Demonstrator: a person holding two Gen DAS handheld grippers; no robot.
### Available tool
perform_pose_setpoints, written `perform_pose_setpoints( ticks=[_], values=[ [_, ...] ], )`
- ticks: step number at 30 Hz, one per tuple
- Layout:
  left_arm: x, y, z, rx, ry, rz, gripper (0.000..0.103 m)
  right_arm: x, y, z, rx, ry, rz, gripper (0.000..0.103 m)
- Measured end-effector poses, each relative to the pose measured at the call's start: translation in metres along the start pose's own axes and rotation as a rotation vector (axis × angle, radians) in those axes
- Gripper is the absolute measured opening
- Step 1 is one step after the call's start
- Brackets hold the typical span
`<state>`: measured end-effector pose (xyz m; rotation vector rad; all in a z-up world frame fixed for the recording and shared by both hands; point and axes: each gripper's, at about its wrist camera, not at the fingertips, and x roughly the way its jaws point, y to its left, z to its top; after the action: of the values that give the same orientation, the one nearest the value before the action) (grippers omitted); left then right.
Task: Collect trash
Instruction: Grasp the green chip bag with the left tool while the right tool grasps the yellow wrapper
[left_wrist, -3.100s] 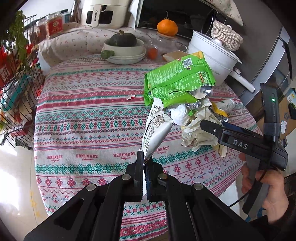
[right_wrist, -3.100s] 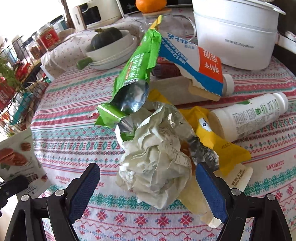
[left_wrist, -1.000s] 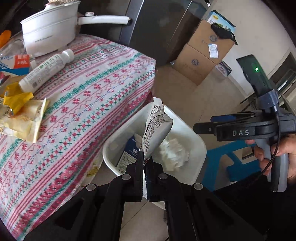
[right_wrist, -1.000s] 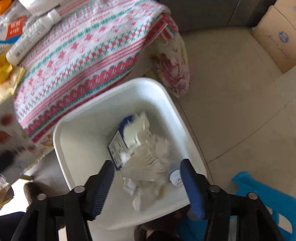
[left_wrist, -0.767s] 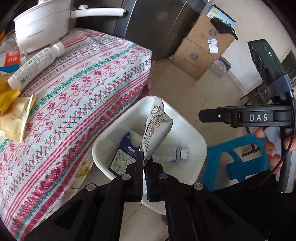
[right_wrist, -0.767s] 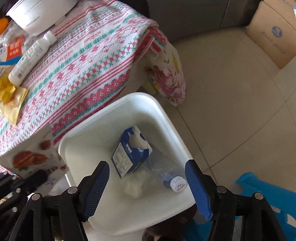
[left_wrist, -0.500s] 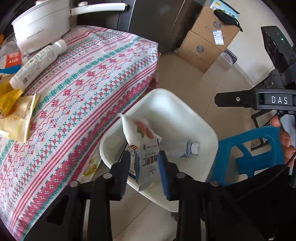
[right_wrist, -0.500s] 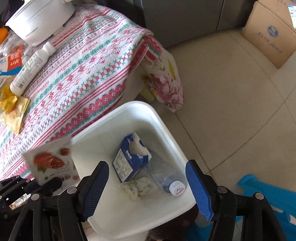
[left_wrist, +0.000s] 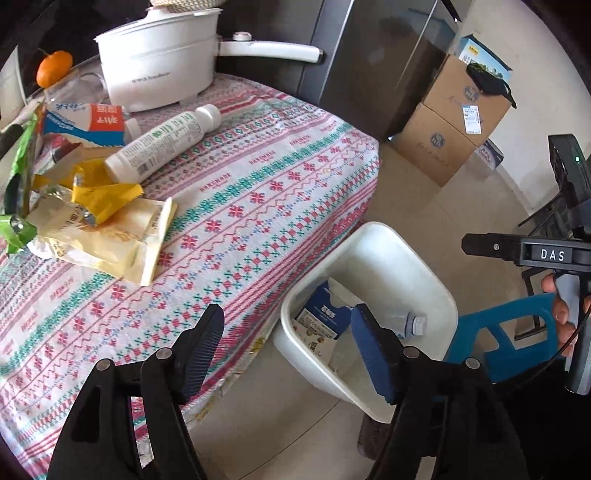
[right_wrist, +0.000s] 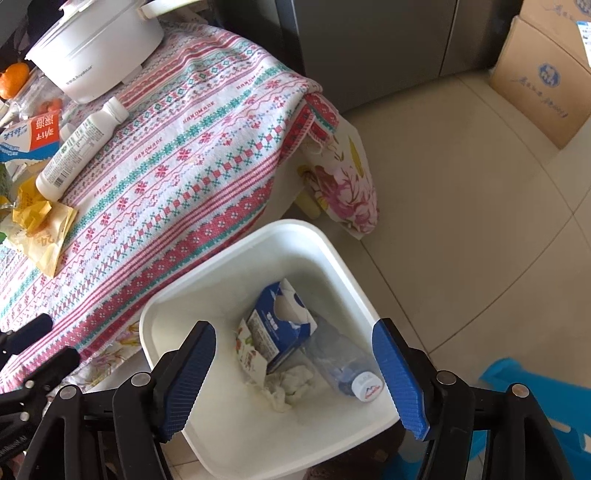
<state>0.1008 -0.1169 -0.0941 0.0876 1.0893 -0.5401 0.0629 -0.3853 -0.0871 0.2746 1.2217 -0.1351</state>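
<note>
Both grippers empty. Left gripper (left_wrist: 286, 341) spread wide, hanging over the gap between the table edge and the white bin (right_wrist: 177, 306); right gripper (right_wrist: 293, 373) spread wide too, straight above the bin's mouth.

In the bin: a blue carton (right_wrist: 280, 325), a clear bottle (right_wrist: 343, 369) on its side, a crumpled tissue (right_wrist: 288, 384), a small printed wrapper (right_wrist: 249, 356) leaning against the carton.

On the tablecloth (left_wrist: 240, 206), well apart from the bin: a white bottle (left_wrist: 162, 142) lying flat, yellow wrappers (left_wrist: 99, 218) heaped and overlapping, a blue-and-orange carton (left_wrist: 83, 123), a scrap of green bag (left_wrist: 18, 184) at the far left edge of view. More trash to fetch, by the look of it.

Likely trouble on the way back:
- Round bottle, lying near the cloth's drop (could roll off if nudged sideways, not pinched across its body).
- Thin wrappers stacked flat; easy to snag the cloth along with them and drag the pot (left_wrist: 159, 59) or the orange (left_wrist: 54, 68).
- Bin tucked close under the overhang, so a release too near the table side could miss it.
- Two grippers close together over one small opening; possible knock.
</note>
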Motion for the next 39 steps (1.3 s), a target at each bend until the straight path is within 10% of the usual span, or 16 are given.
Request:
perform_pose_setpoints(
  ticks=[25,37,39],
  values=[
    [-0.071,0.174,0.013,-0.292,-0.210,0.279,0.084,-0.008,0.109,0.040,-0.044,-0.169,0.141,0.083],
    [-0.021,0.189,0.067,-0.160,-0.323,0.474,0.082,0.017,0.158,0.064,-0.068,-0.193,0.137,0.083],
    [-0.014,0.192,0.073,-0.172,-0.321,0.509,0.068,0.019,0.157,0.066,-0.047,-0.185,0.148,0.083]
  ],
)
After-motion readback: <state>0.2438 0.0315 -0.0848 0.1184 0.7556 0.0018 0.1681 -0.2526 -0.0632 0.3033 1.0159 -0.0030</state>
